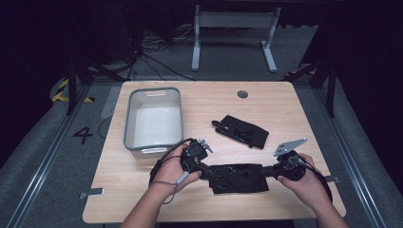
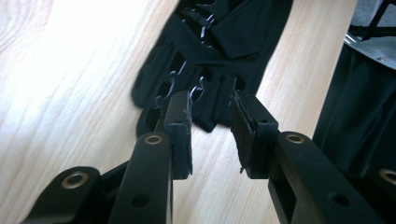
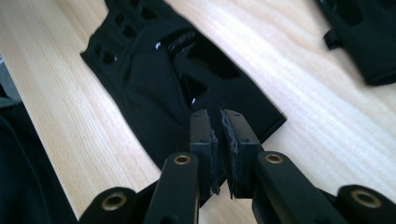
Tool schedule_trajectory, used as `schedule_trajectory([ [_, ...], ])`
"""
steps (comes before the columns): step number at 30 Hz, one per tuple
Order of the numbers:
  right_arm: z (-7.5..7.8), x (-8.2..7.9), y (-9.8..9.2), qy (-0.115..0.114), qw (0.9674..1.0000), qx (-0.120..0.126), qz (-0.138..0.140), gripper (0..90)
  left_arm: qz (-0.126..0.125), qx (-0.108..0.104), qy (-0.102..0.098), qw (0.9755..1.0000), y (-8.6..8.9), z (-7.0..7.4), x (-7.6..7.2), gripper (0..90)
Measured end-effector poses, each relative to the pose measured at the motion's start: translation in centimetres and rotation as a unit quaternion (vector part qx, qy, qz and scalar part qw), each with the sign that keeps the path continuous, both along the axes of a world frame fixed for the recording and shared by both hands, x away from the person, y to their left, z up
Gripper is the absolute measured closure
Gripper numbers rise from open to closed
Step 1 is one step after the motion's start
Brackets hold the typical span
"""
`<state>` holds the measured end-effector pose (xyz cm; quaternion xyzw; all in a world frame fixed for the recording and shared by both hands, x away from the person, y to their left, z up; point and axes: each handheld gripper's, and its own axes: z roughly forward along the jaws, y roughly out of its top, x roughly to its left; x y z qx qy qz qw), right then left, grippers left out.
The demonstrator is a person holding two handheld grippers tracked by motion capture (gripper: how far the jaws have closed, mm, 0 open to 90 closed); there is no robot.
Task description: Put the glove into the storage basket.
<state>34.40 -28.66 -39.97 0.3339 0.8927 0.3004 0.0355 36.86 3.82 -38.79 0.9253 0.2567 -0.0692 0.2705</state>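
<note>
Near glove (image 1: 237, 177): flat by the table's (image 1: 285, 99) front edge.
Right hand-held gripper (image 3: 219, 122): jaws nearly together, pinching its cuff.
Left hand-held gripper (image 2: 210, 109): jaws apart at its fingertips.
Second glove (image 1: 241, 130): mid-table.

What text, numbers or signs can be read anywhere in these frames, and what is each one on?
"4": painted on the grey floor left of the table.
Yellow-and-black hazard stripes, no words, on the floor farther back.
No legible print on the gloves, the bin or the grippers.
</note>
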Motion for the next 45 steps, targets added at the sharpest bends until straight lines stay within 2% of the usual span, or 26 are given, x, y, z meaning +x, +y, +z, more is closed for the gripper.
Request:
schedule_trajectory([
  [6, 1.1, 1.5, 0.0, -0.011, 0.9999, 0.007, 0.001, 83.5, 0.021, -0.002, 0.004, 0.9998, 1.5, 0.2, 0.2, 69.7],
  [8, 1.5, 2.3, -0.1, -0.014, 0.9997, 0.019, 0.001, 82.1, 0.028, -0.002, 0.006, 0.9996, 2.1, 0.2, 0.3, 69.9],
  [13, 2.1, 4.6, -0.1, -0.024, 0.9993, 0.022, -0.017, 76.8, 0.045, -0.004, 0.007, 0.9990, 3.4, 0.3, 0.4, 69.5],
  [19, 2.1, 7.7, -0.1, -0.015, 0.9992, 0.019, -0.032, 74.3, 0.065, -0.005, 0.009, 0.9978, 4.6, 0.1, 0.4, 68.7],
  [24, 1.6, 10.0, -0.4, -0.017, 0.9984, 0.015, -0.052, 72.3, 0.076, -0.003, 0.007, 0.9971, 5.5, 0.0, 0.0, 68.3],
  [29, 0.7, 12.0, -1.0, -0.026, 0.9968, -0.003, -0.075, 70.1, 0.084, 0.001, 0.008, 0.9964, 6.2, -0.3, -0.4, 67.7],
  [34, -0.3, 13.8, -1.9, -0.035, 0.9935, -0.022, -0.106, 68.5, 0.095, 0.003, 0.010, 0.9954, 7.0, -0.5, -0.8, 67.6],
  [36, -1.1, 14.6, -2.5, -0.025, 0.9926, -0.033, -0.114, 67.9, 0.097, 0.002, 0.011, 0.9952, 7.3, -0.6, -0.9, 68.1],
  [39, -1.9, 15.4, -2.9, -0.022, 0.9908, -0.047, -0.125, 67.0, 0.103, 0.006, 0.012, 0.9946, 7.6, -0.8, -1.0, 68.0],
  [45, -2.6, 16.5, -3.4, -0.027, 0.9890, -0.032, -0.142, 63.1, 0.112, 0.007, 0.014, 0.9936, 8.1, -0.9, -1.2, 67.8],
])
